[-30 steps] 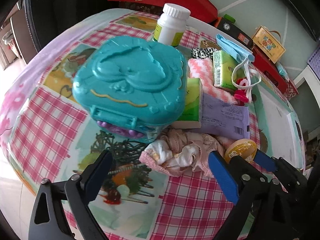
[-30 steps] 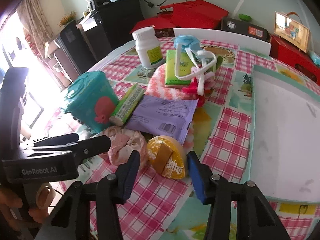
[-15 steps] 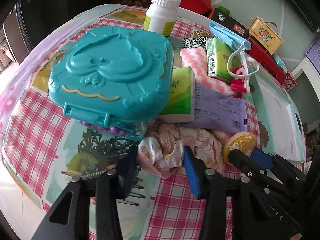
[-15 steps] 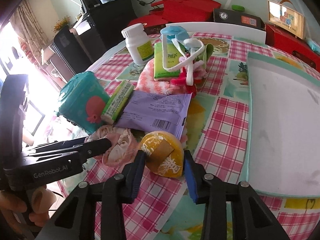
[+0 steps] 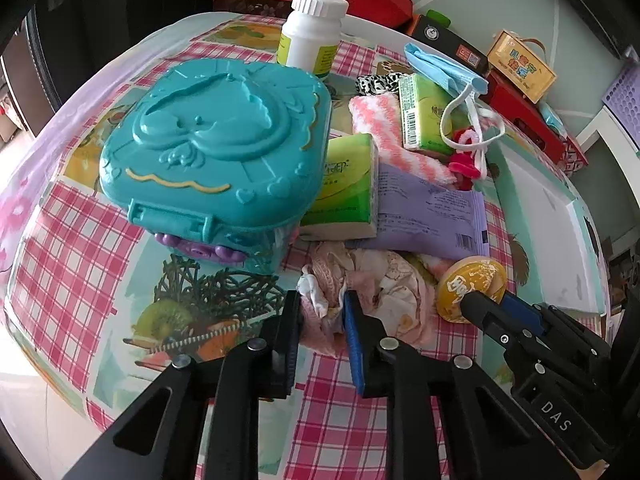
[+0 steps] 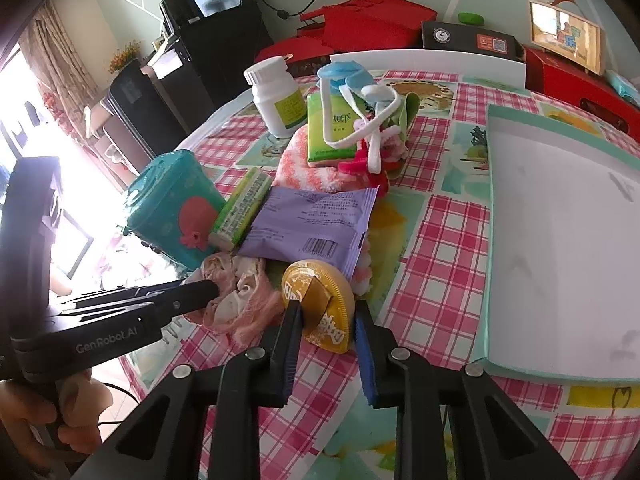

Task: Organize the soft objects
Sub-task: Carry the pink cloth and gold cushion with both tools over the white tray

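Note:
A crumpled pink cloth (image 5: 384,280) lies on the checked tablecloth in front of the teal toy case (image 5: 216,140). My left gripper (image 5: 320,306) is closing, and its pads pinch the cloth's near left fold. In the right wrist view the same cloth (image 6: 240,296) bunches at the left gripper (image 6: 214,290). A round yellow packet (image 6: 320,284) sits just right of the cloth. My right gripper (image 6: 326,312) is closing too, with one pad against each side of the packet. The left wrist view shows that packet (image 5: 472,284) at the right gripper (image 5: 486,300).
Behind lie a purple packet (image 6: 312,220), green tissue packs (image 5: 348,188), a pink striped towel (image 5: 384,132), a blue face mask (image 5: 440,68) and a white bottle (image 5: 312,36). A white tray with a teal rim (image 6: 560,240) fills the right. A hand (image 6: 60,412) holds the left gripper.
Both grippers narrowed a lot. The left jaws, wide either side of the cloth before, now pinch it. The right jaws closed in from both sides onto the yellow packet.

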A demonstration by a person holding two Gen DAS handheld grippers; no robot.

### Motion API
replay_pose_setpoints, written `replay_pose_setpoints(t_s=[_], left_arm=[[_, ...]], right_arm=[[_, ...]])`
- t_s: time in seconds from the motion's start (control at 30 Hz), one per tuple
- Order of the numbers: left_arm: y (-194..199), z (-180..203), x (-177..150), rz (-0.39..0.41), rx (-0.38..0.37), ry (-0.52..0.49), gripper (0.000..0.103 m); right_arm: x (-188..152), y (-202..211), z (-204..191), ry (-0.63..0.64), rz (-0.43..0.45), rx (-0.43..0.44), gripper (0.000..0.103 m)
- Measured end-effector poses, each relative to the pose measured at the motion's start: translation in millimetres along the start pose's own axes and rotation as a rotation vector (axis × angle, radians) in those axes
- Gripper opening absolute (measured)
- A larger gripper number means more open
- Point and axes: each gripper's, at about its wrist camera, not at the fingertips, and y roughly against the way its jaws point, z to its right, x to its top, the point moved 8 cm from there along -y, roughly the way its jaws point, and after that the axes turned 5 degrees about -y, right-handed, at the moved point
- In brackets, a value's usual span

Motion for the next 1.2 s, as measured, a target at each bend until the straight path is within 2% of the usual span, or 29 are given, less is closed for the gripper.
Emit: replay_pose_setpoints(t_s=[0.2,0.8,0.97,1.2], left_arm=[[9.8,6.4,-4.4,-0.003,-0.001,-0.007,0.016],[43.0,6.5,-24.4,0.016,-0.004,-0.016,0.015],[61.4,14.0,-21.1,0.049,-0.014,-0.033,0.015],[98.8,36.8,1.3,0.154,-0.035,-0.087,0.015]], right_arm=[[-4.0,3.4,-3.0,0.003,0.001,0.006,0.027],[-12.8,21.9,3.7,-0.056,0.027,0.006,0.027],[-12.5,33.1,1.6,-0.056,0.05,0.005,0.027],[7.4,67.1,-2.2,-0.041,0.135,-0.014,0.027]])
